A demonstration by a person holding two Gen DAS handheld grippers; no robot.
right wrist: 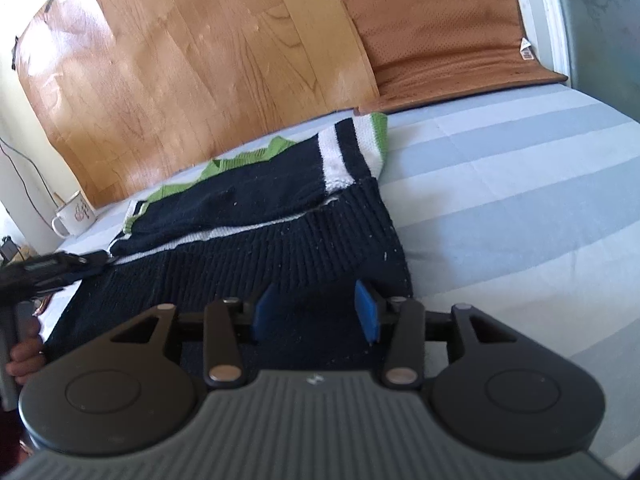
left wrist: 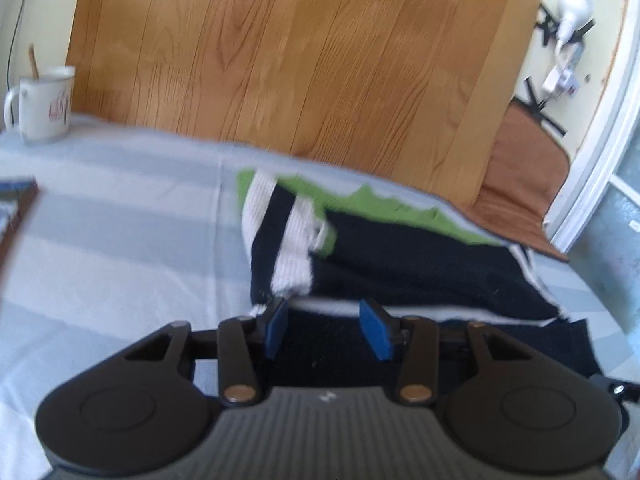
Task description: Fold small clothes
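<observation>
A small navy knit sweater (left wrist: 420, 264) with white stripes and green trim lies partly folded on the striped bedsheet (left wrist: 120, 240). One sleeve is laid across its left side. My left gripper (left wrist: 326, 328) hovers over the sweater's near ribbed hem, open, with only flat fabric below its blue pads (left wrist: 276, 328). In the right wrist view the sweater (right wrist: 260, 208) spreads ahead. My right gripper (right wrist: 316, 312) stands open above the hem's right corner, nothing pinched. The left gripper (right wrist: 96, 260) shows at the sweater's left edge, a hand (right wrist: 24, 356) holding it.
A white mug (left wrist: 40, 100) stands at the far left on the sheet. A wood-pattern board (left wrist: 300, 60) leans behind the sweater, with a brown mat (right wrist: 440, 32) to its right. A dark-framed object (left wrist: 16, 208) lies at the left edge. Bare sheet (right wrist: 520, 200) extends to the right.
</observation>
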